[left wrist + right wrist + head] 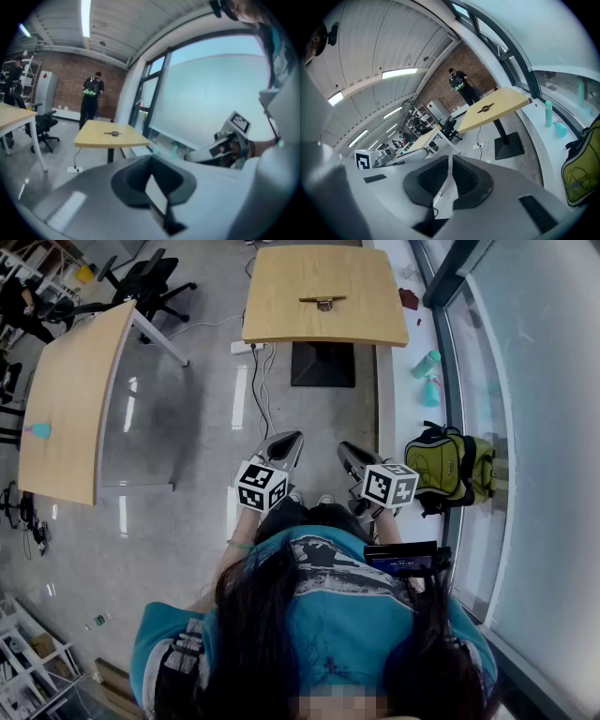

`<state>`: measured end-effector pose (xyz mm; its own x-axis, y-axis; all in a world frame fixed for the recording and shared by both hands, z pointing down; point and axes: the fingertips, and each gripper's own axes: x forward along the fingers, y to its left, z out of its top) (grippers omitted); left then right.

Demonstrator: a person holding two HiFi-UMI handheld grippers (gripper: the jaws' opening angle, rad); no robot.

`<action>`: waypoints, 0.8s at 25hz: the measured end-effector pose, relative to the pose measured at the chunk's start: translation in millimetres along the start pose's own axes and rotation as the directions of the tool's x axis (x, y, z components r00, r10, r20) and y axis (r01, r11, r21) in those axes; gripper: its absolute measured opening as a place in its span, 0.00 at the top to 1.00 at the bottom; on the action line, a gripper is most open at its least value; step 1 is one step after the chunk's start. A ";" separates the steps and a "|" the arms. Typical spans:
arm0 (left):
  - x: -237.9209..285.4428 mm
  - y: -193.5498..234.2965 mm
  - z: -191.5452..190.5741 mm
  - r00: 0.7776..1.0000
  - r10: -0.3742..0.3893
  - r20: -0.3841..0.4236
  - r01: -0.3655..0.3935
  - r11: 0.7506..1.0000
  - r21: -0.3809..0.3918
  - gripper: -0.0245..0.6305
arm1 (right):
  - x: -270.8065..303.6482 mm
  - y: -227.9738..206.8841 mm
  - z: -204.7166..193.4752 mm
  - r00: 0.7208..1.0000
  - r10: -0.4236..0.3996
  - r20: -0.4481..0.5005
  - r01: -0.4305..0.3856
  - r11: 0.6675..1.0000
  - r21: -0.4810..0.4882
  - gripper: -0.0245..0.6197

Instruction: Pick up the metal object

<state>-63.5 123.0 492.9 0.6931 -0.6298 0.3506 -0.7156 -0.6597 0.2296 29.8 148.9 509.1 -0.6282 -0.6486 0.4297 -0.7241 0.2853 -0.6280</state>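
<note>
Table [281, 296] stands ahead; backpack [450, 470] leans at the right by the window; left gripper [287, 442] and right gripper [349, 454] hang side by side, well short of the table, jaws closed on nothing; metal object [323, 303] lies at the table's middle.

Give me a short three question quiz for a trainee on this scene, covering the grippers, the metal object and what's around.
1. True or false: the left gripper is holding the metal object.
2. Where does the metal object lie? A. on the floor; B. on the wooden table ahead; C. on a chair.
3. Fill in: the green backpack stands on the person's ____ side.
Key: 1 false; 2 B; 3 right.
</note>
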 end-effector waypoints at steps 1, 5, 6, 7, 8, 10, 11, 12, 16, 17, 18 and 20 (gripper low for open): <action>2.7 -0.8 -1.4 1.000 0.003 0.001 -0.003 1.000 0.000 0.96 | -0.5 -3.3 -1.0 1.000 0.002 -0.002 -0.002 1.000 -0.001 0.91; 16.0 -6.5 -6.2 1.000 0.014 0.003 -0.014 1.000 0.001 0.96 | -2.6 -22.2 -2.9 1.000 0.006 -0.009 -0.005 1.000 0.008 0.91; 18.6 -8.4 -7.2 1.000 0.015 0.000 -0.015 1.000 0.002 0.96 | -2.6 -27.0 -3.1 1.000 0.005 -0.012 -0.005 1.000 0.014 0.91; 20.1 -10.4 -8.6 1.000 0.014 -0.005 -0.014 1.000 0.005 0.96 | -2.2 -30.8 -3.4 1.000 0.005 -0.016 -0.005 1.000 0.019 0.91; 21.0 -12.1 -10.4 1.000 0.012 -0.013 -0.012 1.000 0.009 0.96 | -1.2 -33.9 -3.5 1.000 0.007 -0.021 -0.006 1.000 0.024 0.91; 22.9 -13.0 -14.1 0.999 0.014 -0.035 -0.013 1.000 0.026 0.96 | 2.9 -38.4 -2.3 1.000 0.016 -0.026 -0.015 0.999 0.036 0.91; 24.3 -11.7 -15.2 0.999 0.018 -0.045 -0.016 0.999 0.034 0.96 | 6.1 -40.3 -0.5 0.999 0.022 -0.027 -0.021 0.999 0.043 0.91; 25.7 -8.9 -15.2 0.998 0.023 -0.053 -0.020 0.999 0.040 0.96 | 10.1 -41.8 1.9 0.999 0.028 -0.028 -0.027 0.998 0.049 0.91; 34.3 12.1 -9.4 0.997 0.043 -0.058 -0.042 0.999 0.029 0.96 | 32.5 -44.4 13.1 0.998 0.047 -0.051 -0.045 0.997 0.055 0.91; 38.8 18.5 -8.1 0.997 0.047 -0.058 -0.045 0.999 0.025 0.96 | 38.4 -46.1 16.4 0.997 0.050 -0.058 -0.046 0.997 0.054 0.91; 44.5 25.4 -6.6 0.997 0.048 -0.060 -0.047 0.999 0.023 0.96 | 44.7 -48.6 20.6 0.997 0.050 -0.062 -0.046 0.998 0.053 0.91; 59.1 41.2 -1.7 0.997 0.044 -0.062 -0.042 0.999 0.023 0.96 | 59.4 -55.8 32.3 0.997 0.044 -0.065 -0.041 0.998 0.053 0.91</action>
<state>-52.2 59.3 524.6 0.6544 -0.6314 0.4161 -0.7422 -0.6416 0.1937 42.1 71.7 548.7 -0.6766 -0.5884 0.4427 -0.6819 0.2738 -0.6783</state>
